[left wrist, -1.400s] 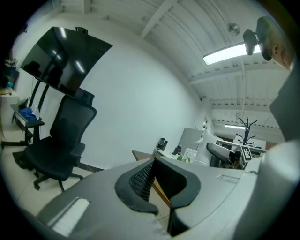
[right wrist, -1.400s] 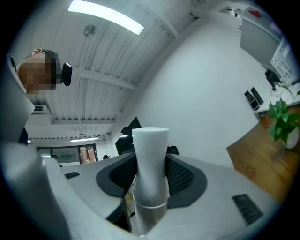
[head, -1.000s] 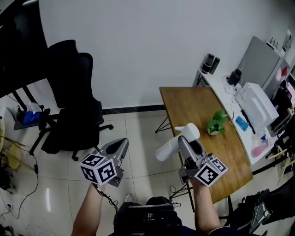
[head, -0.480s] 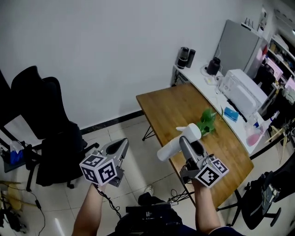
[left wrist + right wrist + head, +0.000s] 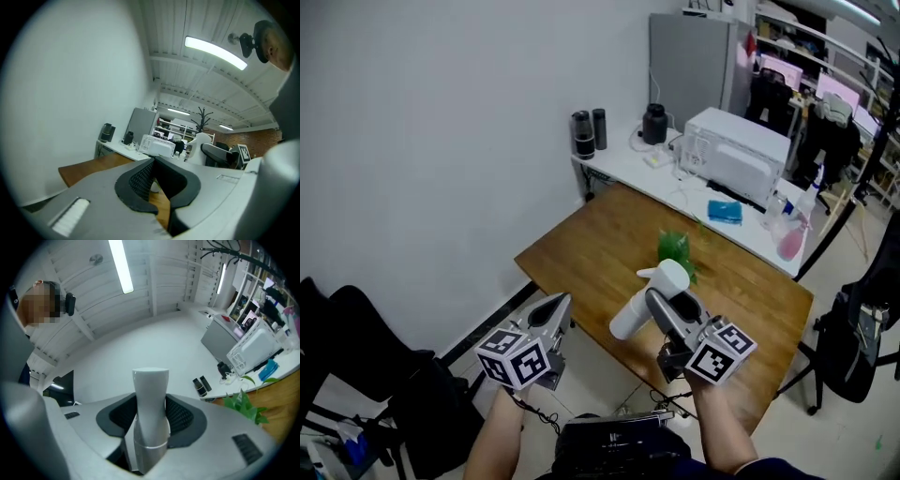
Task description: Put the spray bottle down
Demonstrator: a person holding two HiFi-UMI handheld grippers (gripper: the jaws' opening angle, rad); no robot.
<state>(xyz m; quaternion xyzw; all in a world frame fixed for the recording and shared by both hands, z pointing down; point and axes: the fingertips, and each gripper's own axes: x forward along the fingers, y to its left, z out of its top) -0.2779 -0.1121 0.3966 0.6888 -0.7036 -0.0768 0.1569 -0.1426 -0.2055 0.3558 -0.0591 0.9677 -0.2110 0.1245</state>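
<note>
The white spray bottle [image 5: 628, 317] lies tilted in my right gripper [image 5: 656, 302], base pointing left and trigger head toward the plant. It hangs above the near part of the wooden table [image 5: 581, 253]. In the right gripper view the bottle [image 5: 151, 399] stands between the black pads, with the right gripper [image 5: 151, 420] shut on it. My left gripper [image 5: 555, 305] hovers off the table's near left edge, apart from the bottle. In the left gripper view the left gripper [image 5: 153, 161] has its pads touching and nothing between them.
A small green plant [image 5: 675, 248] stands mid-table, just beyond the bottle. Behind it, a white desk holds a printer [image 5: 736, 150], two black flasks [image 5: 586, 133] and a pink bottle [image 5: 789, 242]. Black chairs sit at lower left [image 5: 356, 337] and far right [image 5: 862, 328].
The view has swung from the floor and chair toward the table. Both grippers have travelled with it, and the bottle, still gripped, now hangs over the table's near part.
</note>
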